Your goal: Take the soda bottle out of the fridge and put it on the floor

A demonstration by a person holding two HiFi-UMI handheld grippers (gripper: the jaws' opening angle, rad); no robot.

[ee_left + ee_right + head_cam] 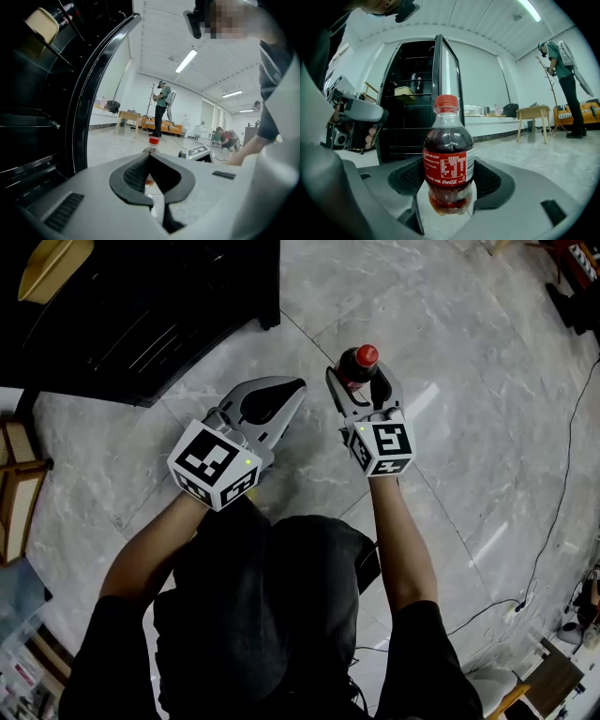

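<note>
We see the soda bottle (448, 164) standing between the two fingers of the right gripper (450, 179). The dark pads (488, 180) close on its labelled middle from both sides, so the fingers pinch it. The bottle is upright: its long axis runs straight up the frame, red cap at the top and rounded base at the bottom. We cannot tell whether the base touches the floor (553, 159).

In the head view we look down on the cap and shoulders only, just above the centre of the frame, with the pale floor under them and the dark fridge (141, 315) at the upper left. The label shows only in the right gripper view, as does the fridge's open door behind the bottle.

The left gripper (295, 388) has its fingertips pressed together with nothing between them. Its own view shows the bottle's cap just beyond those tips.
</note>
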